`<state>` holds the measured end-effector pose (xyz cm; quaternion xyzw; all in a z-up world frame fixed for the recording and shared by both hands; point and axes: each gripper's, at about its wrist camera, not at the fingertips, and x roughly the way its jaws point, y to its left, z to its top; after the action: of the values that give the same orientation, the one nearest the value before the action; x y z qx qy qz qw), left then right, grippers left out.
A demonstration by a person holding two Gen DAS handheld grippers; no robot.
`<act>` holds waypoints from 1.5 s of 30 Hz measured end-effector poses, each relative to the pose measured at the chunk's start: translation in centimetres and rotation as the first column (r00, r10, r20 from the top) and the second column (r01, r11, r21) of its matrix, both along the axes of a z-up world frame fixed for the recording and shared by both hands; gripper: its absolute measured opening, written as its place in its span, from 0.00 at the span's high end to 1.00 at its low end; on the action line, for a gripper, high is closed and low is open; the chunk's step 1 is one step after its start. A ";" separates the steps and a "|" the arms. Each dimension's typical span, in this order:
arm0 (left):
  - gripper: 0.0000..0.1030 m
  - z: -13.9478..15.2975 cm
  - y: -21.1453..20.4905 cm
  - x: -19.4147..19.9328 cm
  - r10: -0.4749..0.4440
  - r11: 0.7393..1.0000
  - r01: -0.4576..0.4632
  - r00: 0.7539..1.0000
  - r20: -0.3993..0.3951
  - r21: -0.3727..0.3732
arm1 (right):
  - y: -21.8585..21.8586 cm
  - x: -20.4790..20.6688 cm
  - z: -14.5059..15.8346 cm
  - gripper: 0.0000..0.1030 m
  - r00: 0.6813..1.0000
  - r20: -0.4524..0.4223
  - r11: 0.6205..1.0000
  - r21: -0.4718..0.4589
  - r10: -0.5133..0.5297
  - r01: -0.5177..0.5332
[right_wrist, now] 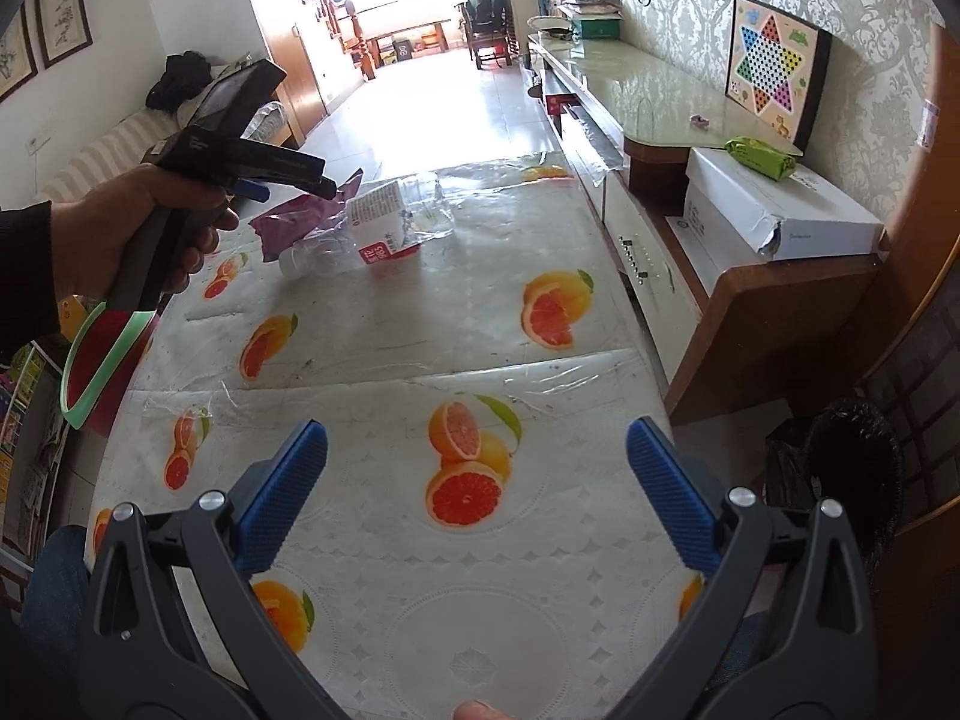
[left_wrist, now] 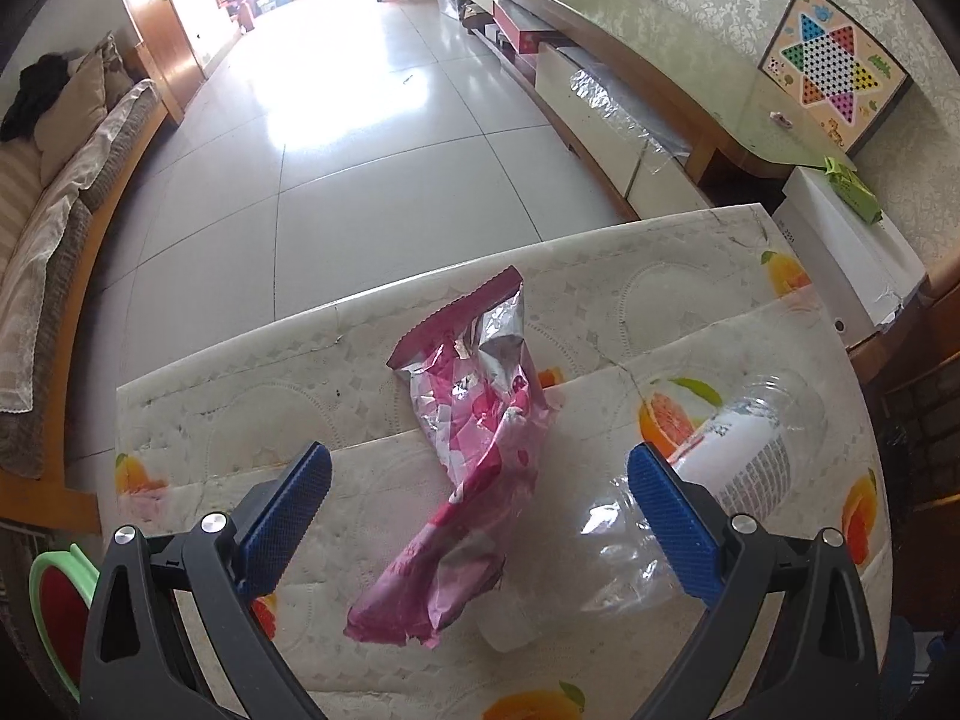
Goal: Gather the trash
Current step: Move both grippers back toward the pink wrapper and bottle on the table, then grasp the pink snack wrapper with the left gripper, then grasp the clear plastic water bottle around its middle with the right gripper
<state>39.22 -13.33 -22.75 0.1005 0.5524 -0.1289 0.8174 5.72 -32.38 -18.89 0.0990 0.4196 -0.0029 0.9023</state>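
A crumpled pink and silver snack wrapper [left_wrist: 474,456] lies on the table, partly over a clear plastic bottle [left_wrist: 708,480] with a white label that lies on its side. My left gripper [left_wrist: 480,468] is open, its blue pads on either side of the wrapper, the right pad in front of the bottle. From the right wrist view, the wrapper [right_wrist: 294,225] and bottle [right_wrist: 384,228] lie at the table's far end, under the hand-held left gripper [right_wrist: 252,189]. My right gripper [right_wrist: 477,450] is open over the near part of the table, holding nothing.
The table [right_wrist: 420,312] has a white cloth with orange-fruit prints under clear film. A black bin [right_wrist: 852,468] stands right of the table. A red and green watermelon-shaped object [right_wrist: 96,366] sits at the left edge. A white box [right_wrist: 774,210] and long cabinet run along the right wall.
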 end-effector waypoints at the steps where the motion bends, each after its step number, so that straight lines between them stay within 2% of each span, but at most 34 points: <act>1: 0.08 -0.4 0.0 0.4 0.017 1.000 -0.017 1.000 -0.009 0.003 | -0.3 -0.1 -0.1 0.05 1.000 -0.002 1.000 0.006 -0.007 0.007; 4: 0.11 -1.8 0.0 1.2 0.044 0.999 -0.043 0.998 -0.055 0.015 | -0.9 -0.1 -0.4 0.05 1.000 -0.007 1.000 0.021 -0.022 0.022; 7: 0.22 -3.0 0.2 1.5 0.063 0.997 -0.059 0.994 -0.086 0.041 | -1.4 -0.1 -0.6 0.04 0.999 -0.010 0.999 0.033 -0.032 0.032; 9: 0.32 -3.5 0.6 1.6 0.075 0.997 -0.071 0.992 -0.101 0.044 | -1.6 -0.1 -0.6 0.05 0.999 -0.009 0.999 0.038 -0.035 0.036; 11: 0.47 -3.8 0.9 1.7 0.086 0.996 -0.081 0.989 -0.116 0.048 | -1.6 -0.1 -0.7 0.04 0.999 -0.010 0.999 0.040 -0.037 0.037; 12: 0.49 -3.8 1.0 1.6 0.085 0.996 -0.081 0.989 -0.118 0.038 | -1.7 0.0 -0.7 0.04 0.999 -0.011 0.998 0.041 -0.037 0.037; 14: 0.66 -3.6 1.0 1.5 0.083 0.996 -0.078 0.990 -0.111 0.044 | -1.7 0.1 -0.9 0.05 0.999 -0.015 0.998 0.041 -0.036 0.037; 17: 0.72 -2.9 1.4 0.9 0.068 0.997 -0.065 0.994 -0.090 0.042 | -1.6 0.1 -1.0 0.05 0.999 -0.018 0.999 0.041 -0.034 0.035; 18: 0.76 -2.6 1.6 0.7 0.065 0.997 -0.062 0.995 -0.082 0.040 | -1.5 0.1 -1.0 0.05 0.999 -0.020 0.999 0.040 -0.032 0.033; 24: 0.79 -0.1 3.6 -1.3 0.057 0.998 -0.058 0.998 -0.019 -0.012 | -0.5 0.4 -0.8 0.04 1.000 -0.017 1.000 0.030 -0.007 0.007; 31: 0.79 3.3 6.9 -6.8 0.051 0.993 -0.043 0.996 0.068 -0.108 | 2.3 2.4 -0.1 0.04 0.997 -0.010 0.997 0.025 0.077 -0.076; 39: 0.80 4.5 11.1 -14.9 0.075 0.982 -0.051 0.988 0.131 -0.183 | 6.3 9.1 -0.3 0.05 0.992 -0.034 0.989 0.090 0.121 -0.118; 42: 0.79 4.7 12.8 -17.6 0.082 0.978 -0.052 0.986 0.145 -0.201 | 6.9 12.8 -1.0 0.05 0.995 -0.050 0.989 0.128 0.086 -0.079; 45: 0.79 5.0 14.7 -19.8 0.091 0.978 -0.057 0.982 0.165 -0.202 | 6.8 16.4 -2.2 0.05 0.994 -0.104 0.982 0.187 0.017 0.003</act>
<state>19.44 1.32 -17.70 0.0094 0.4670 -0.1429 0.8726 22.13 -25.59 -21.12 0.1812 0.4654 0.0344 0.8656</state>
